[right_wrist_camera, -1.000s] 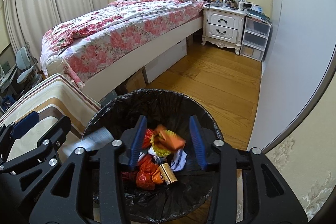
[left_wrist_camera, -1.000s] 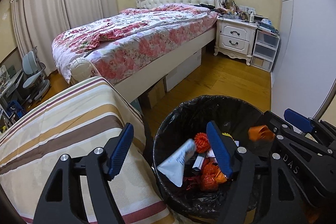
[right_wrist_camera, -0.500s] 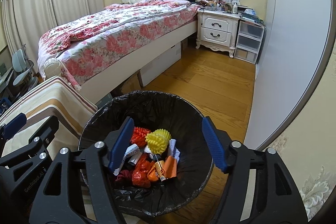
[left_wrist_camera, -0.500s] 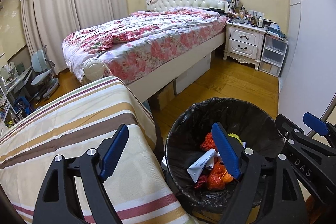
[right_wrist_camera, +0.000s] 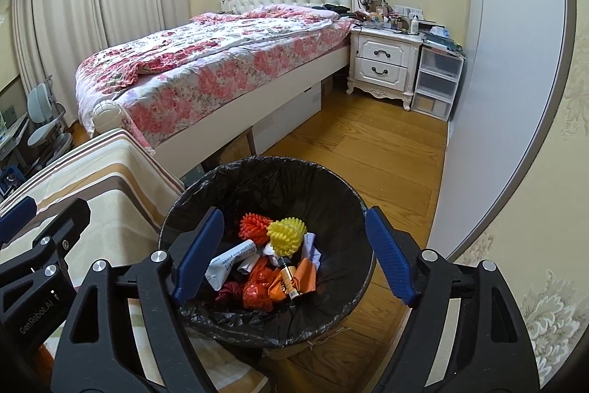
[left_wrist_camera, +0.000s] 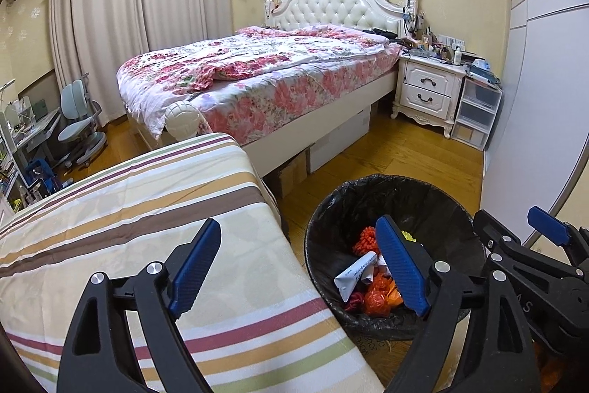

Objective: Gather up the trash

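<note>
The room was a bedroom with a wooden floor (right_wrist_camera: 371,150), yellow patterned wallpaper and closed cream curtains (left_wrist_camera: 110,17). A bed (left_wrist_camera: 265,76) with a white padded headboard and a pink flowered cover stood against the far wall. Beside it was a white nightstand (right_wrist_camera: 383,65) with two drawers and a crowded top, then a stack of clear plastic drawers (right_wrist_camera: 436,87). Cardboard boxes sat under the bed frame. A pale blue chair (left_wrist_camera: 79,120) stood near the curtains. A striped cloth (left_wrist_camera: 147,209) covered the tabletop in the near left.

The bin (right_wrist_camera: 331,312), lined with a black bag, stood on the floor just beside that tabletop. Inside it lay the trash: a red spiky ball (right_wrist_camera: 253,226), a yellow spiky ball (right_wrist_camera: 286,235), a white tube (right_wrist_camera: 230,260), crumpled orange wrappers (right_wrist_camera: 257,290), white paper and a small bottle.

The left gripper (left_wrist_camera: 294,264) hung over the tabletop edge and the bin rim, its fingers spread and holding nothing. The right gripper (right_wrist_camera: 294,256) hung over the bin, fingers likewise spread wide and bare.

Its neighbour's body read "GenRobot.AI". The print on the tube could not be read.
</note>
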